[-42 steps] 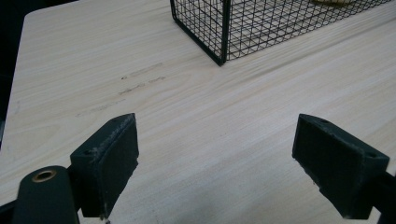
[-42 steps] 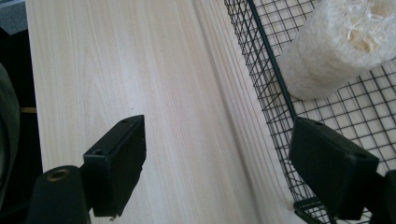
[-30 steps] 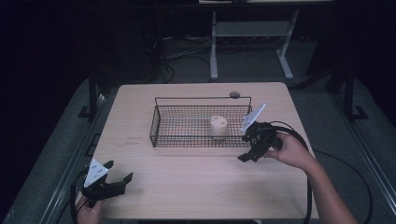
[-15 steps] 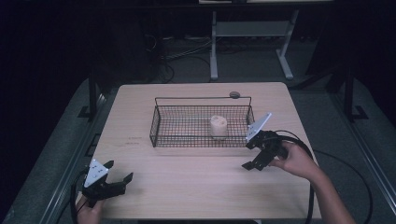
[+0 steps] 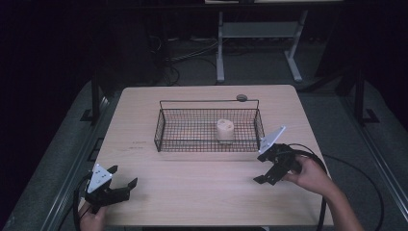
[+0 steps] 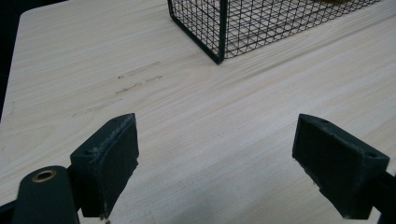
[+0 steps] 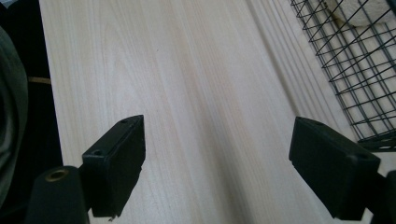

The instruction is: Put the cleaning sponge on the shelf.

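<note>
the pale roll-shaped object (image 5: 225,130) sits inside the wire basket (image 5: 163,130), right of centre in the high view. both grippers are wide open and empty: right gripper (image 5: 270,169) at lower right just clear of the basket's corner, left gripper (image 5: 121,185) at lower left. i'd say rest, well clear of the mesh. the right gripper view catches the object (image 7: 359,11) through the wires at upper right.

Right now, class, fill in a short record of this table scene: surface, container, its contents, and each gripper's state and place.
surface: light wooden table
container: black wire basket, upright at mid-table
contents: one pale cylindrical object, toward the basket's right end
left gripper: open, empty, near the table's front left corner
right gripper: open, empty, in front of the basket's right end
small item: dark round disc behind the basket
</note>
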### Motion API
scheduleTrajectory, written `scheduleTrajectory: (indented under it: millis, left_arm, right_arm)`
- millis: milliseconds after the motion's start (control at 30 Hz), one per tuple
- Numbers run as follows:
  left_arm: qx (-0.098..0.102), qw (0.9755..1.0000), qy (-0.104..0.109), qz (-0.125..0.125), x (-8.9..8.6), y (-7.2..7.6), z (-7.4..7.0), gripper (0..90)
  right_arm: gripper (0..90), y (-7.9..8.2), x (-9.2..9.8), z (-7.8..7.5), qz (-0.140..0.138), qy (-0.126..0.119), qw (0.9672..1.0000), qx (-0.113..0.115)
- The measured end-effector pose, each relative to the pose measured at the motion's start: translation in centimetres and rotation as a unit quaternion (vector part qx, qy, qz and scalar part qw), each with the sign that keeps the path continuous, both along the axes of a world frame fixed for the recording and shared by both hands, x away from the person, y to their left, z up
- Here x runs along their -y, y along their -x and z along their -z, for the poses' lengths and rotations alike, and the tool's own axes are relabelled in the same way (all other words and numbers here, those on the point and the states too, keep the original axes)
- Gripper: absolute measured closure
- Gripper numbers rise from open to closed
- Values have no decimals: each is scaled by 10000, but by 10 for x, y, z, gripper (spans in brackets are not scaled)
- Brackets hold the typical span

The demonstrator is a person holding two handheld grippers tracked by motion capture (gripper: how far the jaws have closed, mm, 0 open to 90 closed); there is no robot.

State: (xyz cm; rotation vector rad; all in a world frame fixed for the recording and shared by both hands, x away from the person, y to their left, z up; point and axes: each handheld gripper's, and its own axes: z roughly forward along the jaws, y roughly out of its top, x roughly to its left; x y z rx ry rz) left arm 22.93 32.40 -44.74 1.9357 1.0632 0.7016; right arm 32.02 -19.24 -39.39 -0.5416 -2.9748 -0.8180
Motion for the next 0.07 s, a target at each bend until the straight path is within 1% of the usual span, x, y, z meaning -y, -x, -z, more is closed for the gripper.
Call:
scheduleTrajectory:
  millis: [67]
  left_arm:
    - [-2, 10000, -7, -2, 0, 0, 0, 137]
  right_arm:
    - [181, 1, 0, 0, 12, -6, 10000, -1]
